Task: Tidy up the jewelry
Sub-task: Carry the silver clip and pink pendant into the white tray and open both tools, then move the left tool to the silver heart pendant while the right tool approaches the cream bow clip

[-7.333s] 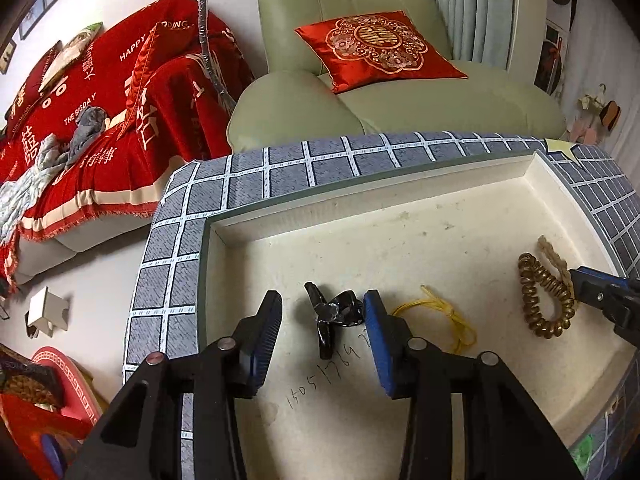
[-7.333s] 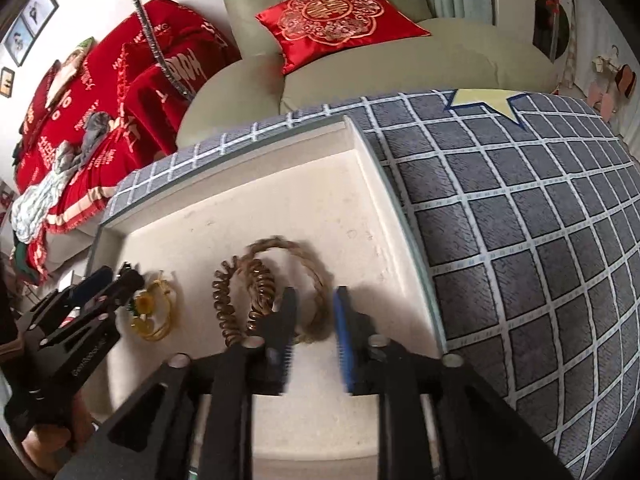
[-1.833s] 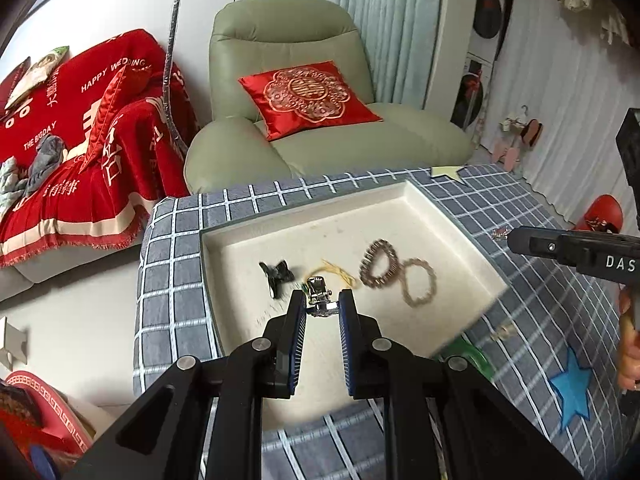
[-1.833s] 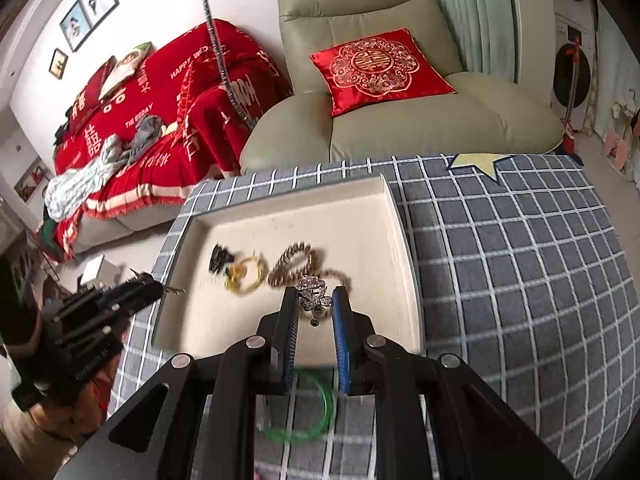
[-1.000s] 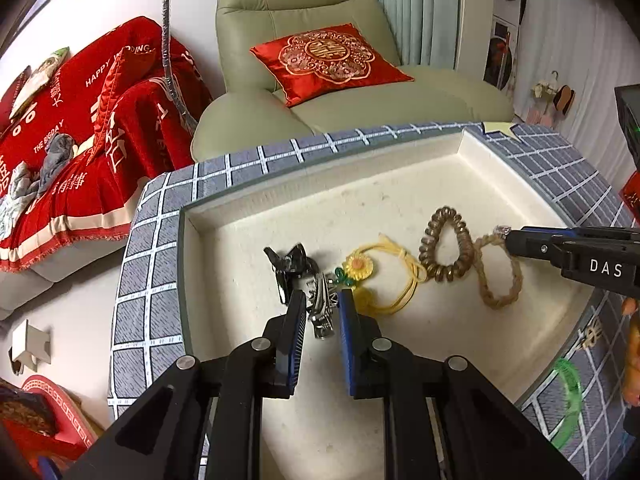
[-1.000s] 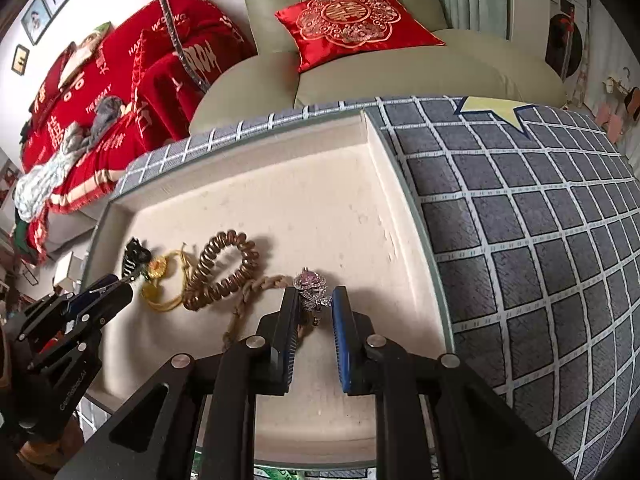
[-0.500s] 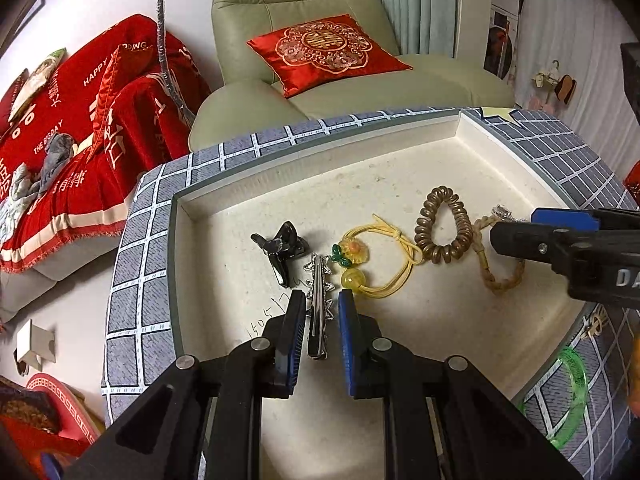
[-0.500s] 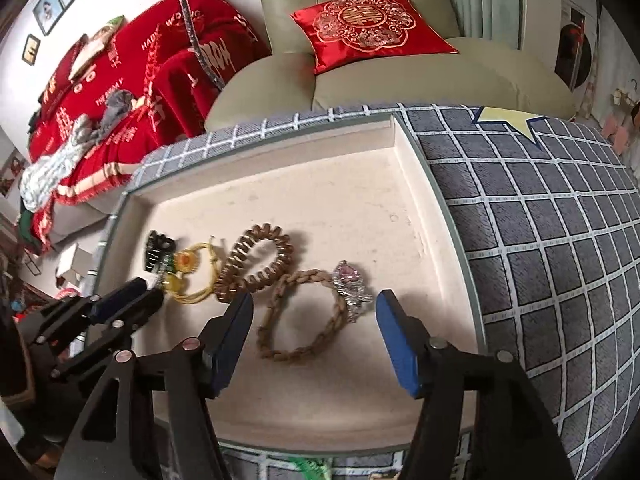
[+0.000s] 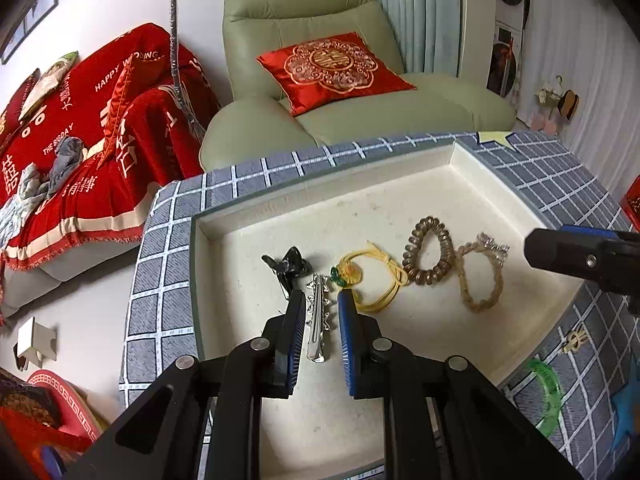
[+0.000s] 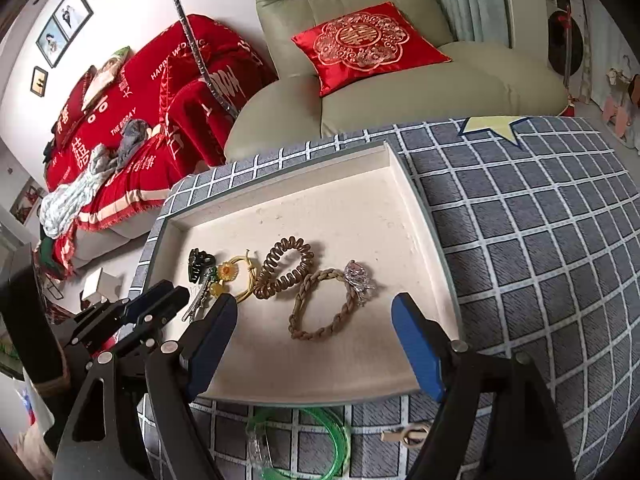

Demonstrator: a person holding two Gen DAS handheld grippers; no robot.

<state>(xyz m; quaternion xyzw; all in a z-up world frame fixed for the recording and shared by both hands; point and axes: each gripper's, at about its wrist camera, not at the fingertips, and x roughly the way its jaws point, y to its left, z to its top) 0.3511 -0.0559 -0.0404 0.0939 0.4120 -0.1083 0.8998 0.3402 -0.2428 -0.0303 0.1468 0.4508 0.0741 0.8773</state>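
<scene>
The right gripper (image 10: pixel 314 300) is held with its jaws spread wide; they have just been opening, and nothing is clasped between them. Seen through the gap, a braided band (image 10: pixel 320 332) lies flat on the floor of the cream tray (image 10: pixel 280 208), with a pink-and-silver crystal ornament (image 10: pixel 358 276) resting at its upper right edge, clear of both blue pads. The left gripper (image 9: pixel 321 295) is kept narrow, and a silver hair clip (image 9: pixel 318 320) is seen lengthwise between its pads; whether the pads press on the clip cannot be told. Just beyond that clip a black claw clip (image 9: pixel 290 266) is laid, and to its right a yellow cord with a sunflower charm (image 9: pixel 380 284), then a brown spiral hair tie (image 9: pixel 428 256), which touches the braided band. All of these are set in a rough row across the near half of the tray. The tray is placed on a grey checked cloth (image 10: pixel 520 240). Outside the tray, by its near edge, a green bangle (image 10: pixel 340 432) and a small gold piece (image 10: pixel 408 434) are left on the cloth. Behind, a red cushion (image 10: pixel 368 46) is propped on a pale green armchair (image 10: pixel 440 92).
</scene>
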